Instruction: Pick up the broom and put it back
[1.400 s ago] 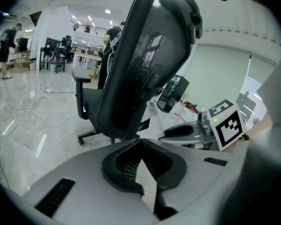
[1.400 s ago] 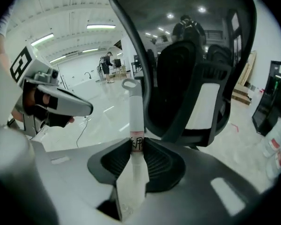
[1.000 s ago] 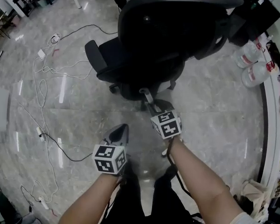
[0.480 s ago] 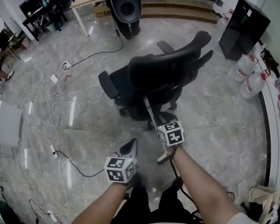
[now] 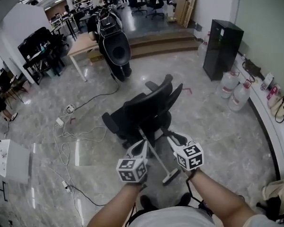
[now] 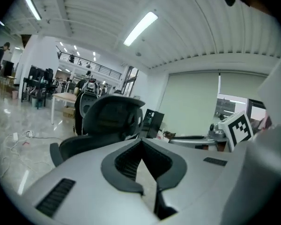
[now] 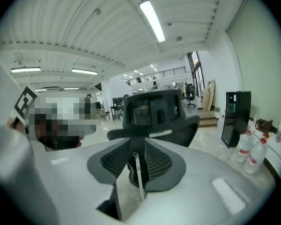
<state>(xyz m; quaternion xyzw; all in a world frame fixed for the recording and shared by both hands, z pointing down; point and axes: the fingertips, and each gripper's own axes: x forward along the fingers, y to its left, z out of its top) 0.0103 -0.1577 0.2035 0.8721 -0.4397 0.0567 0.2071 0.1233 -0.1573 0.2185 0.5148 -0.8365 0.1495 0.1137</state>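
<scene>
The broom has a thin grey handle that slants up toward the chair, and its small head hangs low near my right wrist. In the right gripper view the handle lies in the gap between the ribbed pads, with its tip poking out in front. My right gripper holds it off the floor, and its jaws are closing on the handle. My left gripper hangs just left of the handle, apart from it. Its jaws meet at the tips with nothing between them.
A black office chair stands right in front of both grippers. White cables and power strips trail over the marble floor at the left. Water bottles and a black cabinet stand at the right, a wooden table farther back.
Both grippers have risen, and the broom has come up with the right one. The head view has lifted from the floor by the chair to take in the whole room.
</scene>
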